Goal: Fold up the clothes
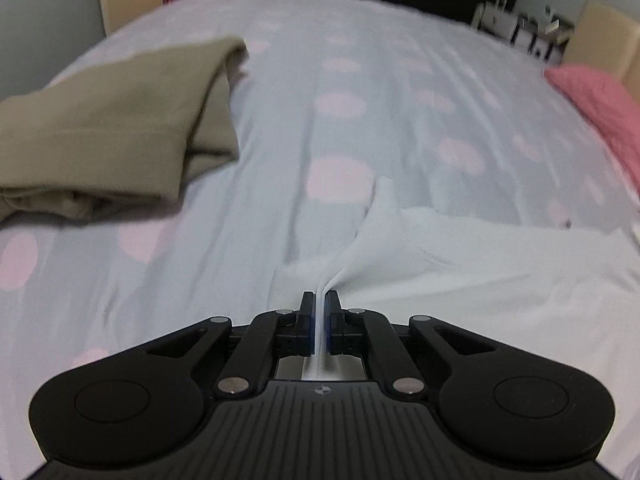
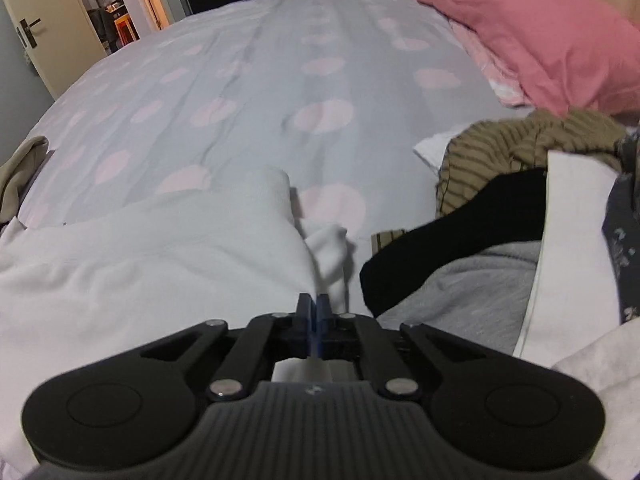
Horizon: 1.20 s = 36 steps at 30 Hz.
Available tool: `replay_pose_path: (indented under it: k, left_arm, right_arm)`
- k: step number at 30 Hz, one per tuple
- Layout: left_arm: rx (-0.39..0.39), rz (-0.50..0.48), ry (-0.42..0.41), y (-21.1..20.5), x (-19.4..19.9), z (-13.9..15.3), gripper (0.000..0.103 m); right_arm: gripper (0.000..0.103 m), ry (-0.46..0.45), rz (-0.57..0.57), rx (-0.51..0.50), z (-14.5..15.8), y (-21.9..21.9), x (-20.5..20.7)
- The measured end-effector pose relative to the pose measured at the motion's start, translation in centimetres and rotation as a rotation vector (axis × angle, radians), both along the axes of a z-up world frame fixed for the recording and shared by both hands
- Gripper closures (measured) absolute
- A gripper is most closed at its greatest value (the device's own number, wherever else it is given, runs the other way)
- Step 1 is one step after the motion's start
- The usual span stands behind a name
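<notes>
A white garment [image 1: 480,280] lies spread on the bed, near the front edge. My left gripper [image 1: 321,300] is shut on a pinched fold of its left edge; the cloth runs back between the jaws. The same white garment [image 2: 160,248] fills the lower left of the right wrist view. My right gripper [image 2: 314,304] is shut on its right edge, with a small flap of white cloth [image 2: 330,248] standing just ahead of the fingers.
A folded olive garment [image 1: 104,128] lies on the bed at the left. A pile of unfolded clothes [image 2: 520,200], striped olive, black, grey and white, sits at the right. A pink pillow [image 2: 540,32] lies at the far right. The bedspread [image 2: 280,80] is pale blue with pink dots.
</notes>
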<state>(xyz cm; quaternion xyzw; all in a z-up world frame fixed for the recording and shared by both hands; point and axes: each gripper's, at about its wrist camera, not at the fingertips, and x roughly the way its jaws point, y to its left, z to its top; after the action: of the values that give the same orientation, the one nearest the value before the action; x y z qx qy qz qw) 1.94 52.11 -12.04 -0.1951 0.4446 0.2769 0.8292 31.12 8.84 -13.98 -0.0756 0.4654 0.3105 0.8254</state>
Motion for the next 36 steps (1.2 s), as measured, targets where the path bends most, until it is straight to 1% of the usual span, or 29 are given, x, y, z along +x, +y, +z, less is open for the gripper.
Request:
replay_pose_path:
  k: [1,2,3,4,5,8,9,11,12,14,17,18,19,20,23,26,29,32,36]
  left_arm:
    - [0.001,-0.008,0.020,-0.3,0.0,0.0,0.097]
    - [0.013,-0.014,0.025,-0.7,-0.2,0.3,0.091]
    - [0.025,-0.021,0.028,-1.0,-0.5,0.6,0.084]
    - [0.030,-0.037,0.023,-1.4,-1.0,1.1,0.080]
    - [0.036,-0.053,0.020,-1.7,-1.5,1.6,0.075]
    - [0.042,-0.112,0.034,-2.9,-3.3,3.0,0.068]
    - [0.046,-0.129,0.046,-3.5,-4.0,3.4,0.064]
    - [0.052,-0.153,0.066,-4.7,-5.6,4.1,0.058]
    - [0.046,-0.149,0.071,-5.2,-6.5,4.2,0.056]
    - [0.032,-0.141,0.080,-6.1,-8.1,4.6,0.055]
    - [-0.014,-0.109,0.087,-7.4,-10.2,4.4,0.055]
    - [-0.027,-0.103,0.095,-7.8,-10.8,4.3,0.055]
    - [-0.037,-0.110,0.112,-8.3,-11.3,4.0,0.055]
    - [-0.037,-0.127,0.125,-8.8,-11.8,3.8,0.055]
    - [-0.019,-0.186,0.159,-10.6,-13.0,3.4,0.055]
    - [0.004,-0.210,0.188,-11.8,-14.1,2.8,0.054]
    - [0.017,-0.213,0.206,-12.2,-14.4,2.1,0.054]
    - [0.027,-0.220,0.215,-12.2,-14.2,1.5,0.054]
    - [0.060,-0.263,0.253,-12.9,-13.9,0.6,0.054]
  right_arm:
    - [0.099,0.001,0.004,-0.002,0.1,0.0,-0.1]
    - [0.098,0.001,0.008,-0.005,0.1,0.0,-0.2]
    - [0.092,0.001,0.012,-0.008,0.3,0.0,-0.3]
    - [0.087,-0.001,0.020,-0.017,0.7,-0.2,-0.6]
    - [0.086,-0.002,0.029,-0.025,1.1,-0.3,-0.8]
    - [0.083,-0.002,0.091,-0.030,2.7,-1.4,-2.2]
    - [0.082,0.002,0.108,-0.034,3.2,-1.9,-2.7]
    - [0.077,0.014,0.142,-0.041,4.1,-3.3,-4.2]
    - [0.074,0.013,0.154,-0.045,4.5,-3.9,-5.0]
    - [0.073,0.022,0.170,-0.061,5.0,-5.4,-6.6]
    - [0.072,0.056,0.175,-0.072,5.4,-7.8,-8.8]
    - [0.069,0.056,0.175,-0.077,5.4,-8.6,-9.5]
    - [0.067,0.055,0.175,-0.083,5.4,-9.3,-10.1]
    - [0.066,0.049,0.176,-0.089,5.3,-9.9,-10.6]
    - [0.066,0.049,0.184,-0.091,5.0,-11.0,-11.5]
    - [0.066,0.030,0.218,-0.108,4.7,-11.4,-12.0]
    - [0.066,0.023,0.226,-0.132,4.1,-11.4,-11.7]
    - [0.061,0.020,0.230,-0.145,3.6,-11.2,-11.3]
    - [0.058,0.007,0.290,-0.186,2.9,-10.5,-11.5]
